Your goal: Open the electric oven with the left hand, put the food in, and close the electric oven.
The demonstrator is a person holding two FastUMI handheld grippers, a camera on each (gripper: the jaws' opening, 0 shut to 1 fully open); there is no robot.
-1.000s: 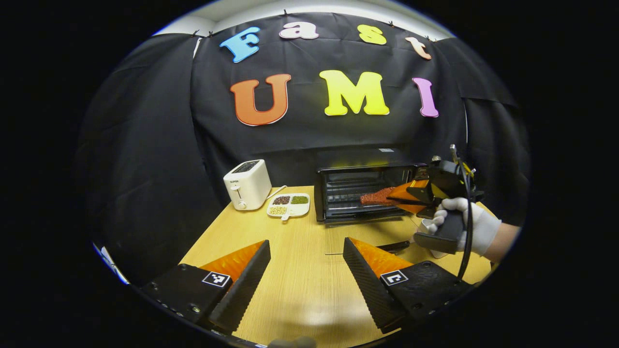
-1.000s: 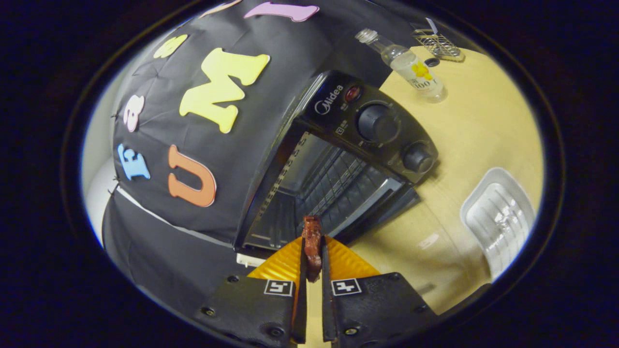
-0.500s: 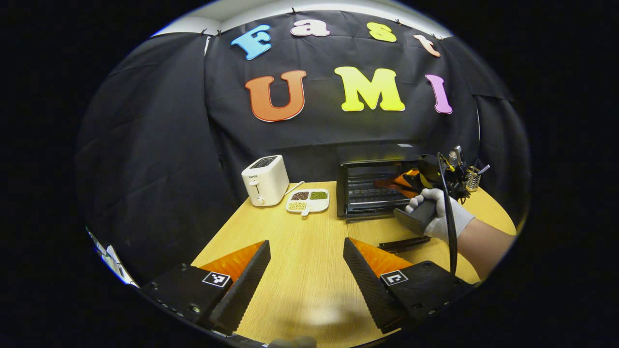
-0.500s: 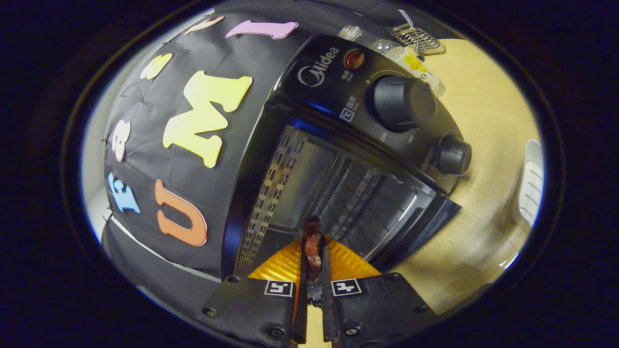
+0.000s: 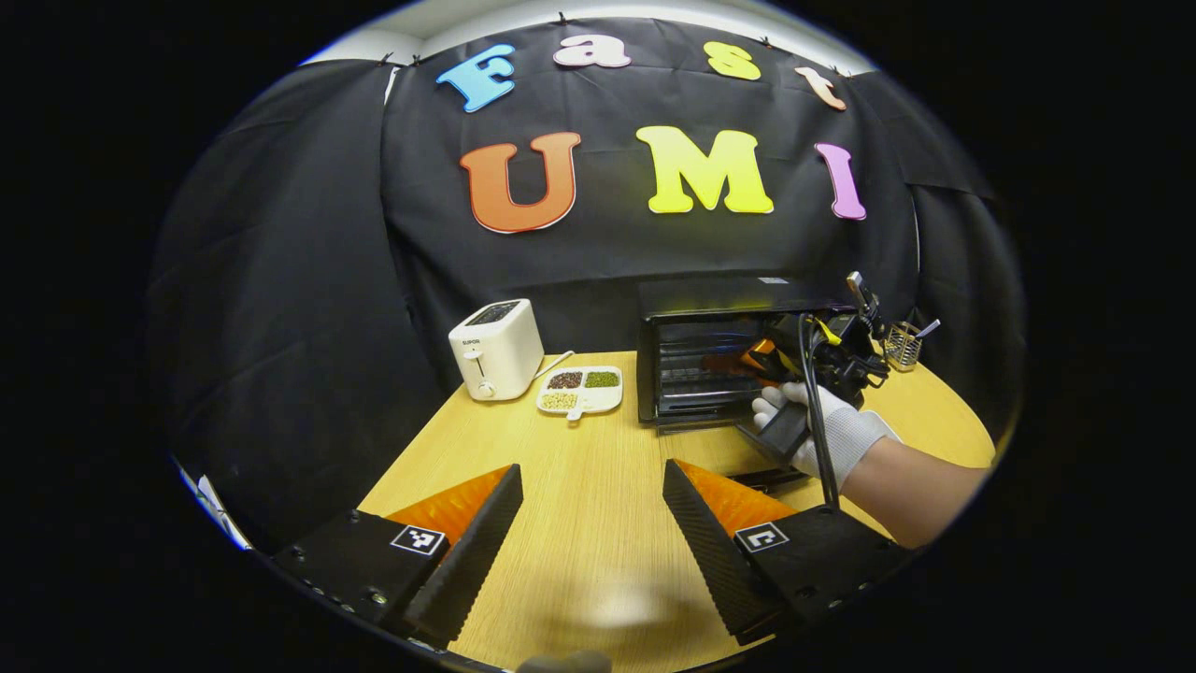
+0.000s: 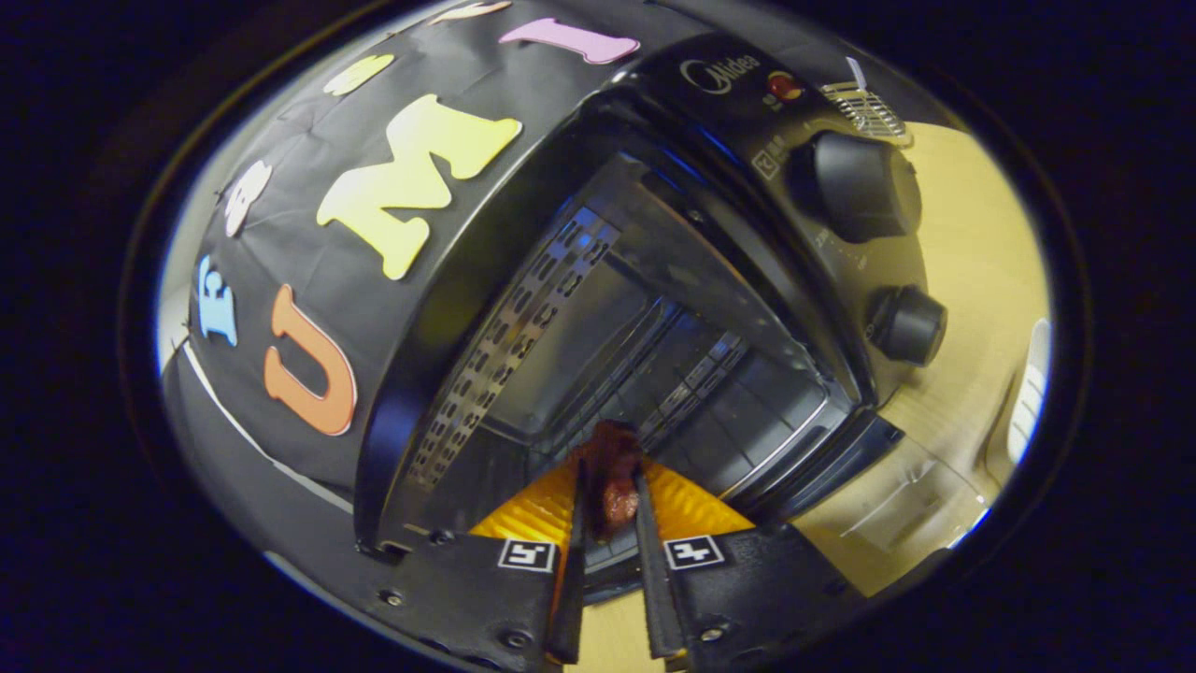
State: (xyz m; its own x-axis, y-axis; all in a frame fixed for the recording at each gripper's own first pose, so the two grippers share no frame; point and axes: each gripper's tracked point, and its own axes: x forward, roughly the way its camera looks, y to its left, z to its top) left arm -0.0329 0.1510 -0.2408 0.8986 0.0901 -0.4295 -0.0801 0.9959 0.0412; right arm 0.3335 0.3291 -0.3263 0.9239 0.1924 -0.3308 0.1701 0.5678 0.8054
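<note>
The black electric oven (image 5: pixel 719 350) stands at the back right of the table with its door down and its cavity showing. My right gripper (image 6: pixel 609 486) is shut on a reddish-brown slab of food (image 6: pixel 612 472), and its fingertips reach into the oven (image 6: pixel 654 308) mouth over the wire rack. In the left gripper view the right gripper (image 5: pixel 761 360) sits at the oven opening, held by a gloved hand (image 5: pixel 822 430). My left gripper (image 5: pixel 590 500) hangs open over the table's near part, holding nothing.
A white toaster (image 5: pixel 495 348) and a white divided dish (image 5: pixel 579 391) of beans stand left of the oven. A wire holder (image 5: pixel 902 344) sits at the far right. Two oven knobs (image 6: pixel 855 187) lie right of the cavity. A white tray (image 6: pixel 1028 393) edges the right.
The right gripper has carried the food forward, from in front of the open oven into its mouth. The left gripper has stayed open and shifted only slightly.
</note>
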